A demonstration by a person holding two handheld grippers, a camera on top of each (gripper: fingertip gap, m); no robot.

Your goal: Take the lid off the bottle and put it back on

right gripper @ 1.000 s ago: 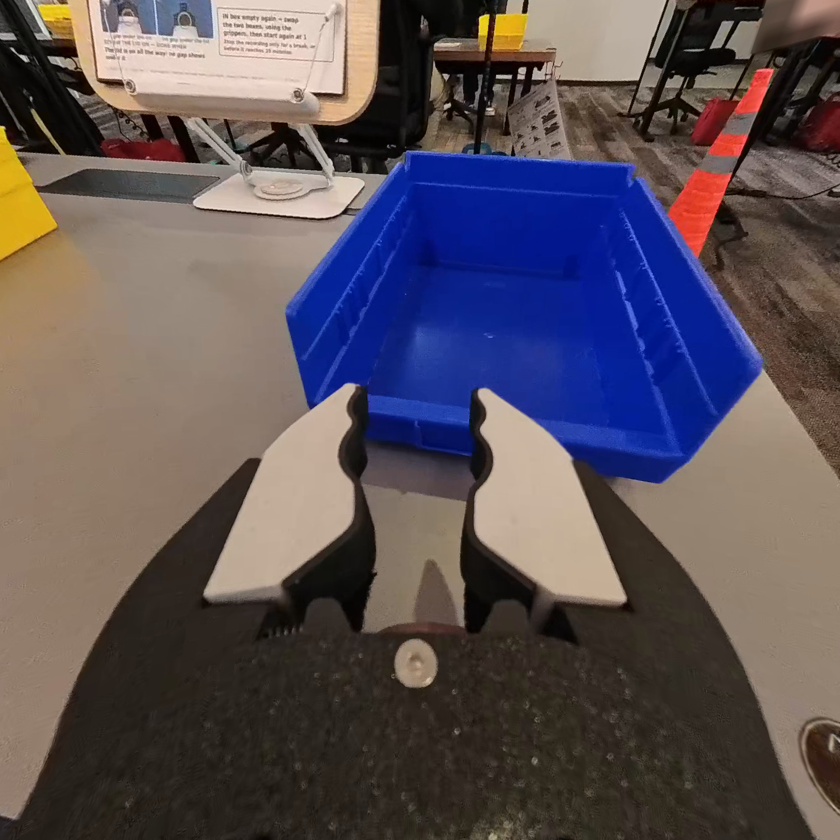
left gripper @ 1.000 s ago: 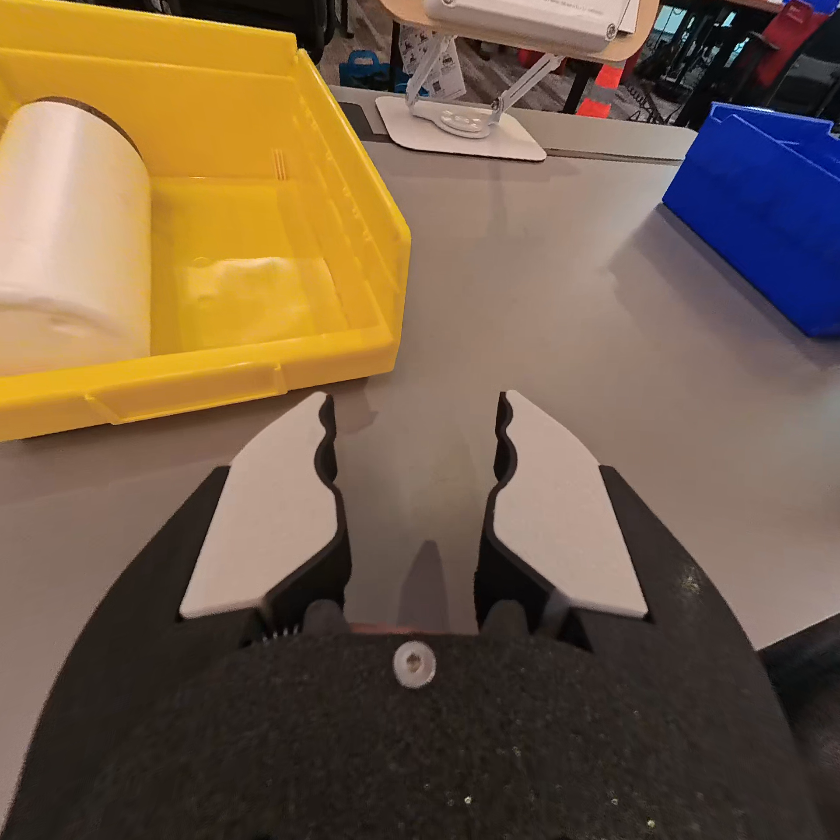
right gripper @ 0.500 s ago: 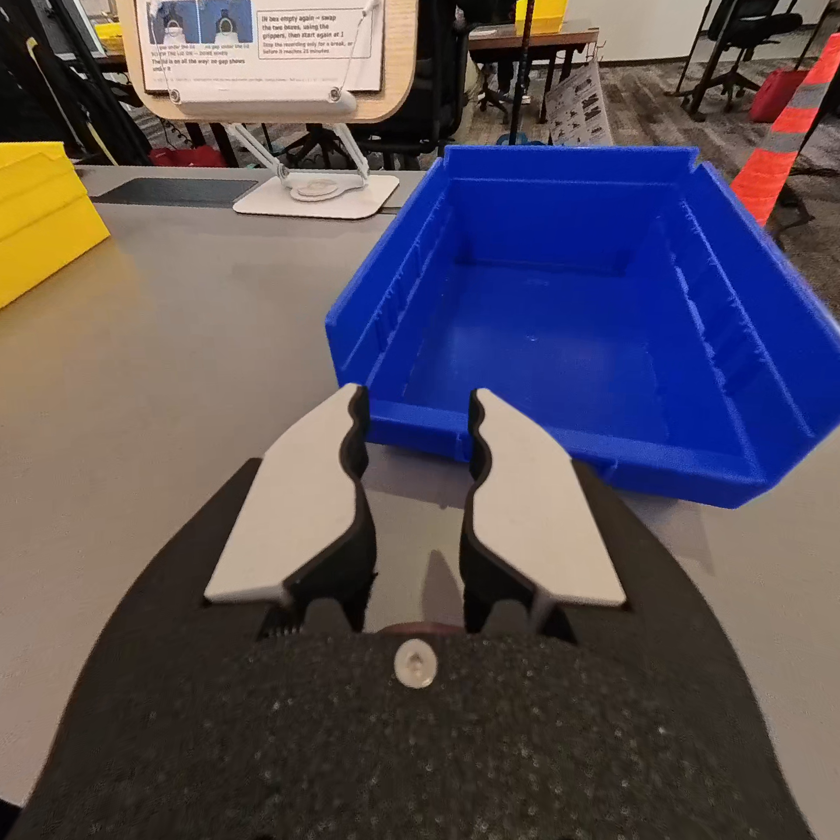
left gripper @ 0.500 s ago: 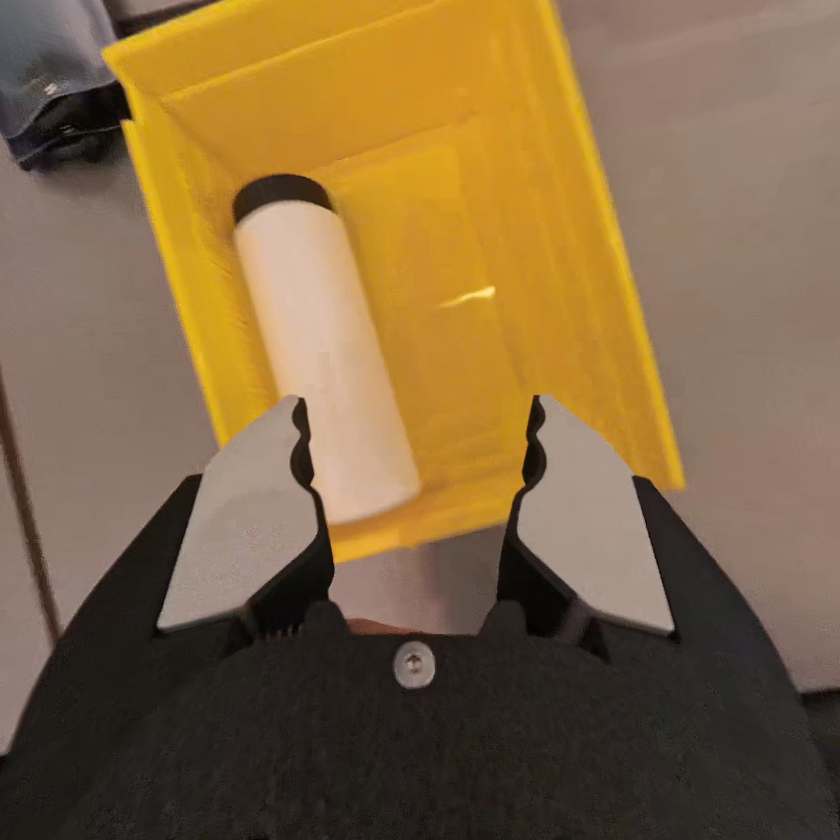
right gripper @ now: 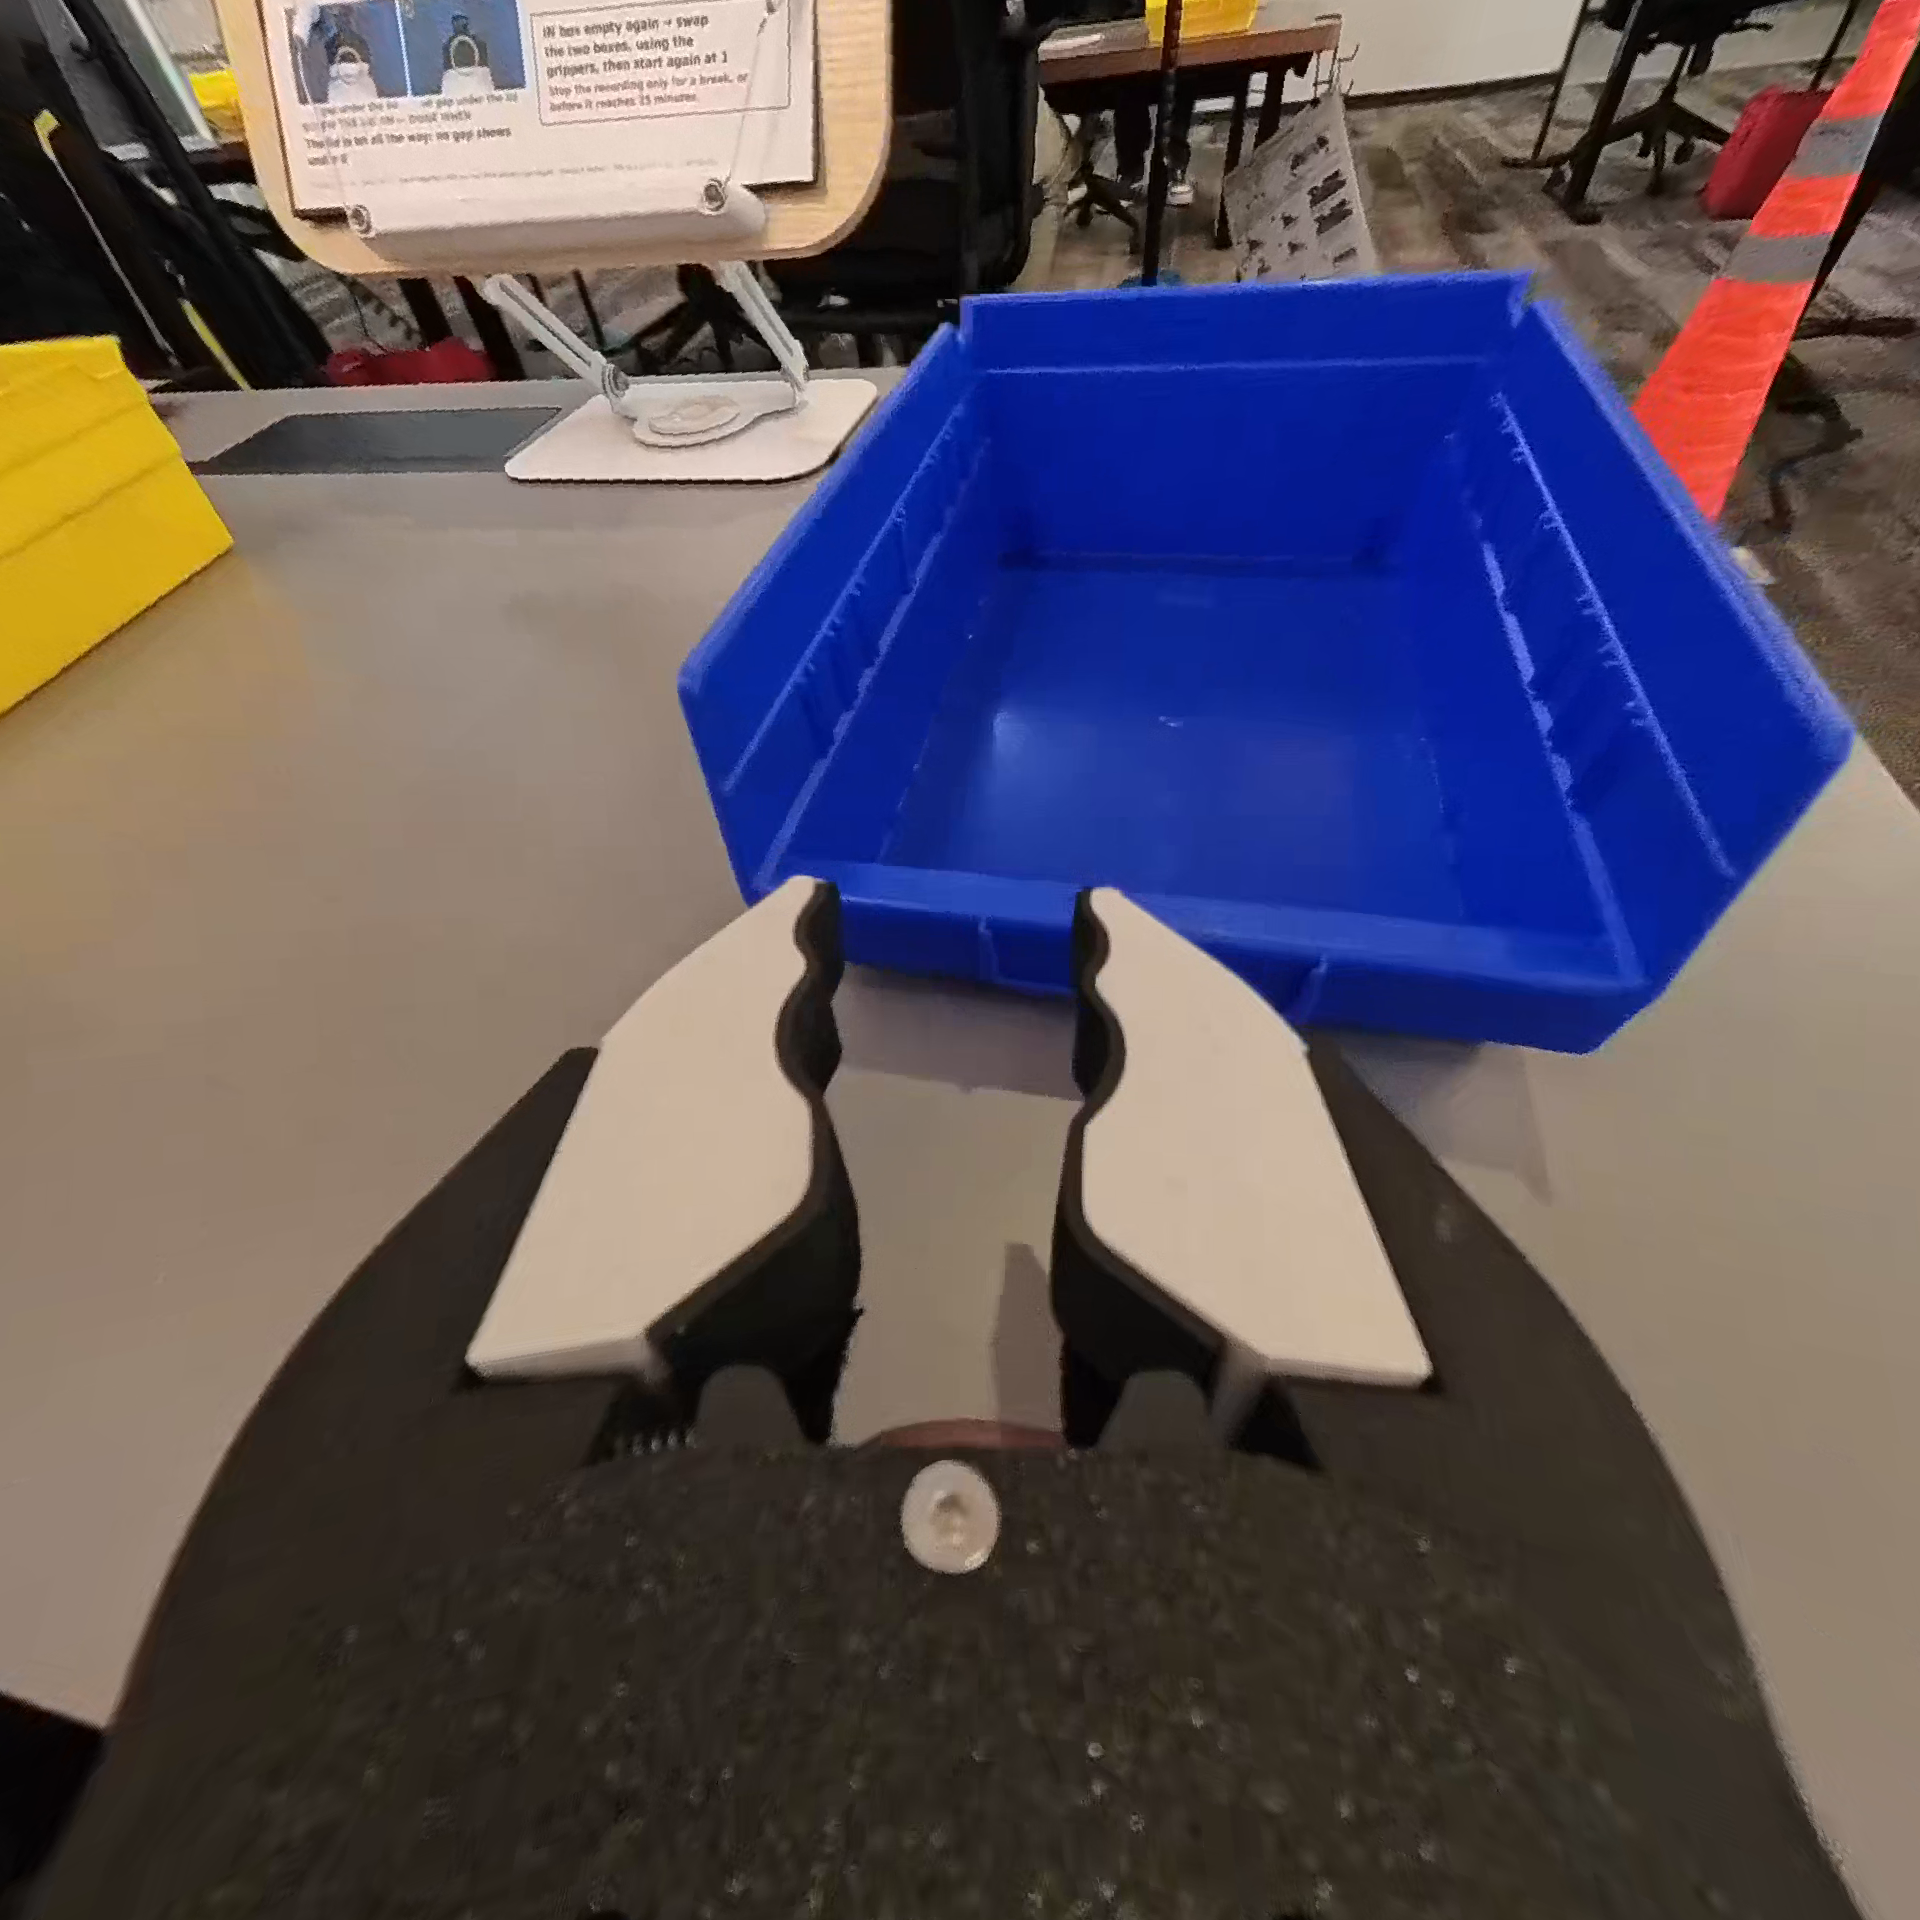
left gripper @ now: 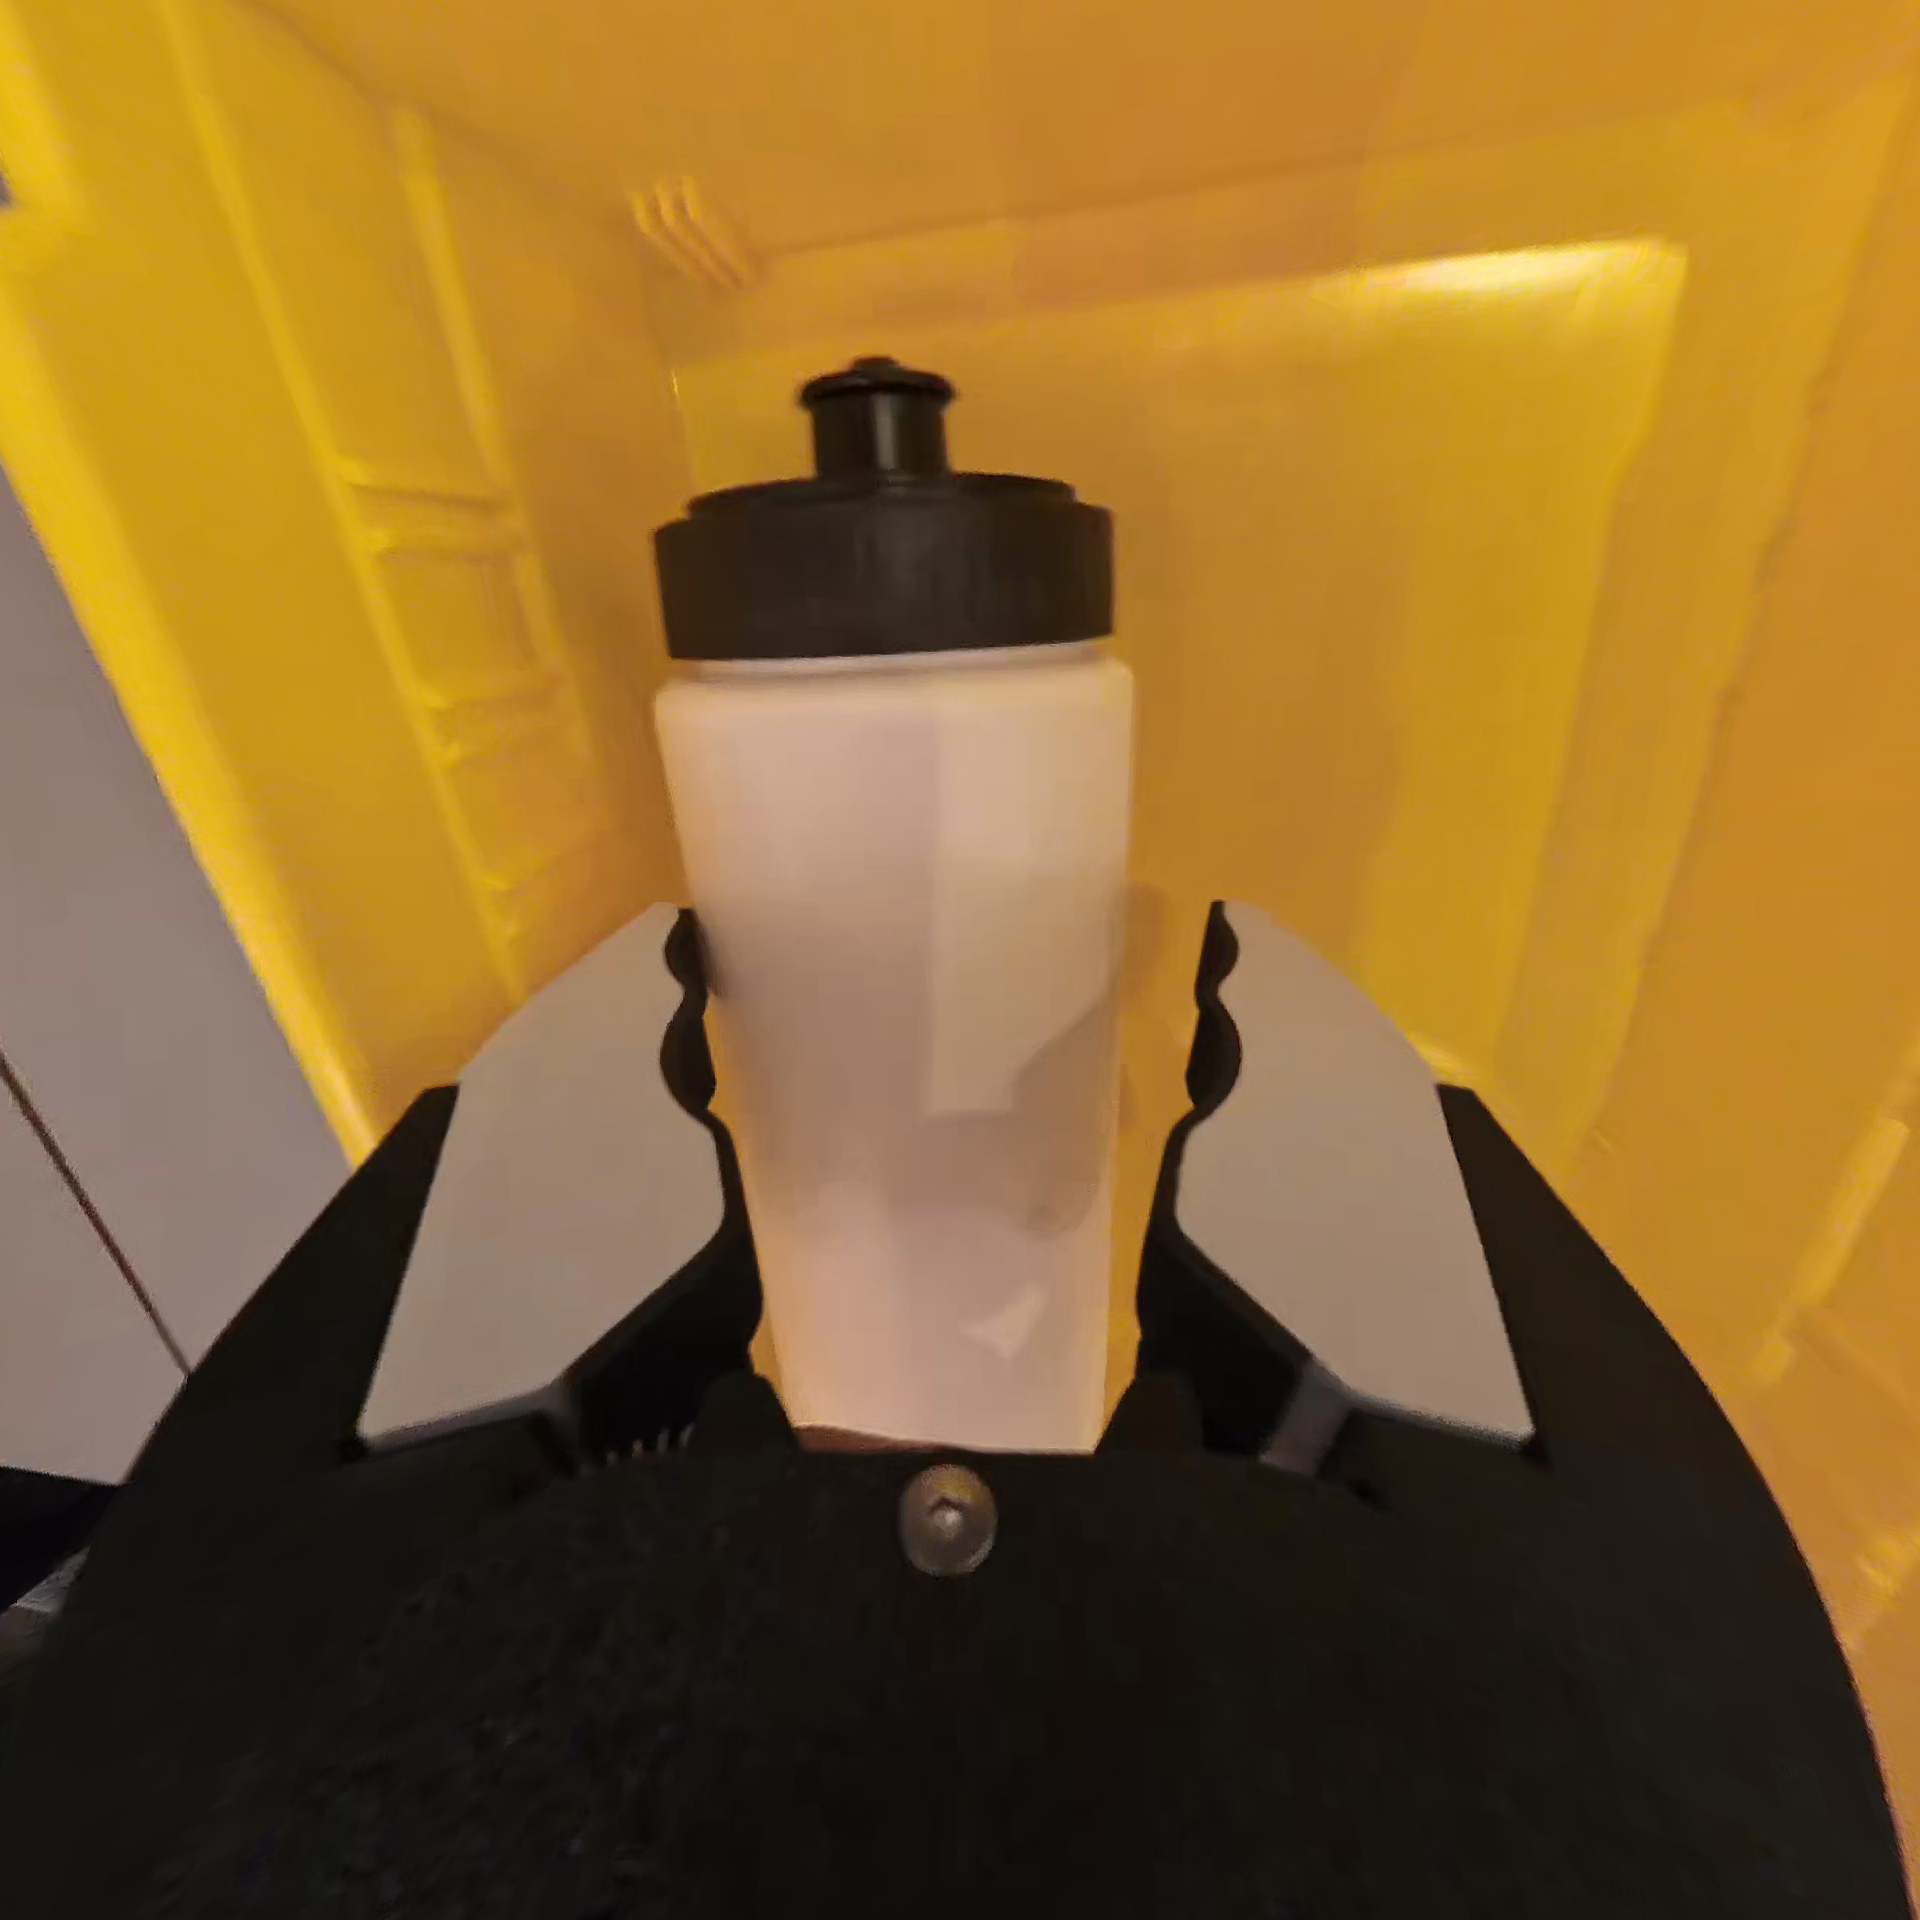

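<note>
A white bottle (left gripper: 894, 883) with a black lid (left gripper: 883, 561) and pull spout lies inside the yellow bin (left gripper: 1455, 727). In the left wrist view its lid end points away from me. My left gripper (left gripper: 951, 920) is open with the bottle's body between its fingers. The left finger touches the bottle and a small gap shows at the right finger. My right gripper (right gripper: 951, 904) is open and empty, low over the grey table (right gripper: 364, 831), just in front of the blue bin (right gripper: 1195, 945). The bottle does not show in the right wrist view.
The blue bin is empty. A corner of the yellow bin (right gripper: 83, 509) shows at the left of the right wrist view. A stand holding a printed sheet (right gripper: 686, 416) is at the table's far edge. An orange cone (right gripper: 1766, 281) and chairs stand beyond on the floor.
My left gripper swung over the yellow bin, opened wider and dropped in around the bottle's body. My right gripper drifted slightly by the blue bin and stayed open.
</note>
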